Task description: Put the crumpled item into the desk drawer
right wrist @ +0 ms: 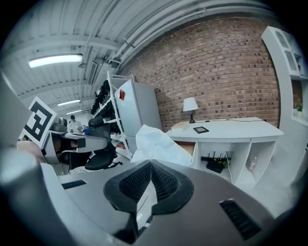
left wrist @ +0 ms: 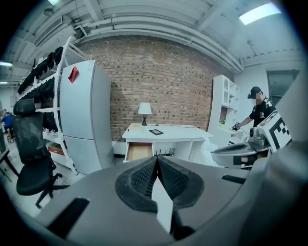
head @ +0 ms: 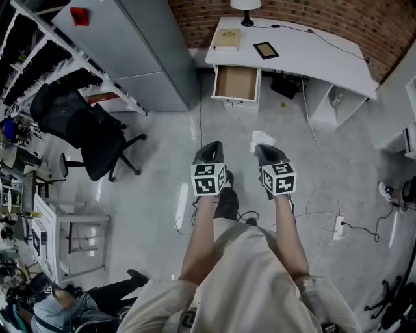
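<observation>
Half done, seemingly: pinches the crumpled item (head: 262,138) in the right gripper (head: 265,152) at centre frame, holds the left gripper (head: 210,151) pressed together empty, leaves the carry to the open desk drawer (head: 236,82), upper centre.

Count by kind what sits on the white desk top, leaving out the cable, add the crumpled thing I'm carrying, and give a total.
lamp: 1
book: 1
dark-framed tablet: 1
crumpled white item, held in the right gripper: 1
Total: 4
</observation>
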{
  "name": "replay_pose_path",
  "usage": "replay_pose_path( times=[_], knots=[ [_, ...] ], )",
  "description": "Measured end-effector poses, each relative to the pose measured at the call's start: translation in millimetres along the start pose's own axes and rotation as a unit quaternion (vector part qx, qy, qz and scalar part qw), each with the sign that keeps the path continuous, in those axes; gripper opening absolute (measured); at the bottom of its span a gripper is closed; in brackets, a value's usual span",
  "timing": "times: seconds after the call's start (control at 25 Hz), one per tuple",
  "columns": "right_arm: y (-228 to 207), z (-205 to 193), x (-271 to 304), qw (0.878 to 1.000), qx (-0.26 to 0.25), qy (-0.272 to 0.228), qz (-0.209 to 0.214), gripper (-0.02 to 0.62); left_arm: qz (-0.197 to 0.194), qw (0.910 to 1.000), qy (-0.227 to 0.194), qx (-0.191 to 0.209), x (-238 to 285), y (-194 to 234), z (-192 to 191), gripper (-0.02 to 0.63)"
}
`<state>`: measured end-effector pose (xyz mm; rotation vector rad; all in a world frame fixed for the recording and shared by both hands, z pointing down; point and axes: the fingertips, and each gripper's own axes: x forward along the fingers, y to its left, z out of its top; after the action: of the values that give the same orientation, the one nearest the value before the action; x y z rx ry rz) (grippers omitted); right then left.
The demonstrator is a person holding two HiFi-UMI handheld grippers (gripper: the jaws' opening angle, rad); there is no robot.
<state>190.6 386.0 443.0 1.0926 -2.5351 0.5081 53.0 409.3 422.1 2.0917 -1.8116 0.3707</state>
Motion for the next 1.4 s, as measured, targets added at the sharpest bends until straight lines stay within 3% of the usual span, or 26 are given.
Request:
replay_pose_path(
  times=[0.28, 0.4, 0.92, 1.08, 1.24, 1.4],
  knots=[
    [-32.0, 43.2, 71.0, 0.999, 0.032, -0.016, -0.017, 0.028, -0.025, 0.9991, 0.019, 0.028, 76.4, 36.6, 35.6, 0.017],
    [-35.8, 59.8, 104.6, 0.999, 0.035, -0.011, -0.006, 0.026, -0.028, 0.9987, 0.027, 0.033, 108.0, 58.2, 49.7, 0.017],
    [-38.4, 99.9, 243.5, 0.998, -0.025, 0.053, -0.005, 0.028, -0.067, 0.9965, 0.032, -0.038, 227.4, 138.7, 85.1, 0.015],
    [-42.3, 104.3, 273.4, 0.997, -0.03, 0.066, -0.013, 0.028, -0.077, 0.9952, 0.046, -0.038, 251.1, 156.5, 85.3, 0.017],
    [-48.5, 108.4, 298.4, 0.997, -0.03, 0.075, -0.019, 0.027, -0.088, 0.994, 0.064, -0.012, 272.8, 166.4, 85.2, 0.017],
    [-54.7, 113.2, 316.6, 0.996, -0.035, 0.077, -0.029, 0.026, -0.1, 0.9929, 0.061, -0.02, 287.6, 173.2, 90.0, 0.017]
  ],
)
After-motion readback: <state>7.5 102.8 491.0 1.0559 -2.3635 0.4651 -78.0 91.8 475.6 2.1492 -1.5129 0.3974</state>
